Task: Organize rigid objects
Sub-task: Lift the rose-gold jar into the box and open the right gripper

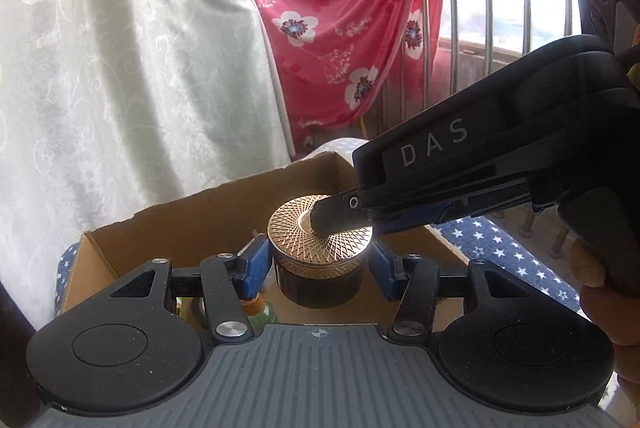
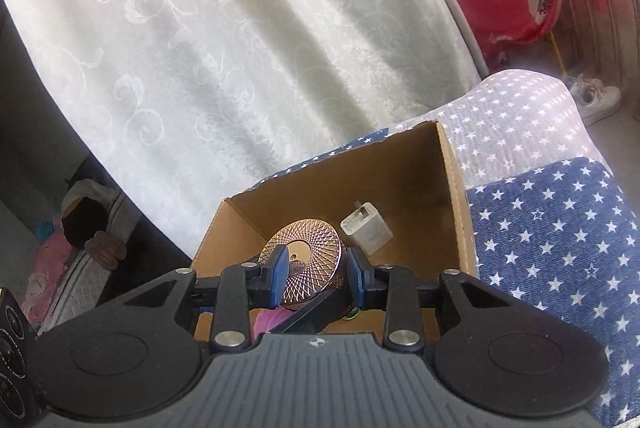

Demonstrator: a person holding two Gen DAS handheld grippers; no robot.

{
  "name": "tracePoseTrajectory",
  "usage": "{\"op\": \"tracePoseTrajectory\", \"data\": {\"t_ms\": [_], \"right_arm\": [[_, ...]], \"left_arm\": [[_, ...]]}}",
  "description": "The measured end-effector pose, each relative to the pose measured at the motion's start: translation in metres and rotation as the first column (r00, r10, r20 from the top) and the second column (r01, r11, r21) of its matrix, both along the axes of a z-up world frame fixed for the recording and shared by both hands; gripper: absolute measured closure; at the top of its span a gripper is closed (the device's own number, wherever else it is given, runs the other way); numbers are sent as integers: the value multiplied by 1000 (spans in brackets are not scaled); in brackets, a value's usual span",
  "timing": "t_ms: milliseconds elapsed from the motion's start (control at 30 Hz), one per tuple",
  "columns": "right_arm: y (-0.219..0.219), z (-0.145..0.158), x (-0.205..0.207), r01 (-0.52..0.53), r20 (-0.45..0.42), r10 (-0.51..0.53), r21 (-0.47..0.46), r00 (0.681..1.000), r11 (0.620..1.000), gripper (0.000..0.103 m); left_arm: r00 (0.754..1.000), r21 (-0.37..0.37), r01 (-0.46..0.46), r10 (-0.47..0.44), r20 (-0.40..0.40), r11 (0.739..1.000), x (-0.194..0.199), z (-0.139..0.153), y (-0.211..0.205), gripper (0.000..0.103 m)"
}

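A: What has the left gripper (image 1: 318,260) got?

B: Its blue pads clamp the dark round jar with the gold lattice-patterned lid (image 1: 320,256) by the body, above the open brown cardboard box (image 1: 120,248), likely for steadiness.

A: And the right gripper (image 2: 316,278)?

B: Its pads pinch the lid's rim, perhaps to steady it.

A: Count?

B: One jar, one box, one white plug-in charger block (image 2: 366,230) inside it.

Both wrist views look steeply down, close (sharing it) on the cardboard box (image 1: 224,200).
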State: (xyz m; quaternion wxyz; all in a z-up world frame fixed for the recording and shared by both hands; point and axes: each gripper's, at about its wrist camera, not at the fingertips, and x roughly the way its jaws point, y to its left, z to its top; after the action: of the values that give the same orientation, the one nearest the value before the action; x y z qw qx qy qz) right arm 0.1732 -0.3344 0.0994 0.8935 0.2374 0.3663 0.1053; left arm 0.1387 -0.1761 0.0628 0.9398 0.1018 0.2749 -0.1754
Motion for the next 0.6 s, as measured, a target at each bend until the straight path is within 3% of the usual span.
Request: {"op": "tracePoseTrajectory", "data": {"t_ms": [267, 433, 600], "right_arm": [[-9, -33, 45, -49, -136, 37, -88, 990, 995, 69], [1, -33, 54, -77, -126, 54, -188, 991, 979, 69], [5, -32, 60, -89, -119, 62, -236, 991, 968, 69]], "left_arm": [[970, 5, -8, 9, -241, 1000, 54, -18, -7, 51], [963, 24, -27, 32, -266, 999, 76, -22, -20, 51], [941, 3, -49, 47, -335, 999, 86, -18, -25, 51]]}}
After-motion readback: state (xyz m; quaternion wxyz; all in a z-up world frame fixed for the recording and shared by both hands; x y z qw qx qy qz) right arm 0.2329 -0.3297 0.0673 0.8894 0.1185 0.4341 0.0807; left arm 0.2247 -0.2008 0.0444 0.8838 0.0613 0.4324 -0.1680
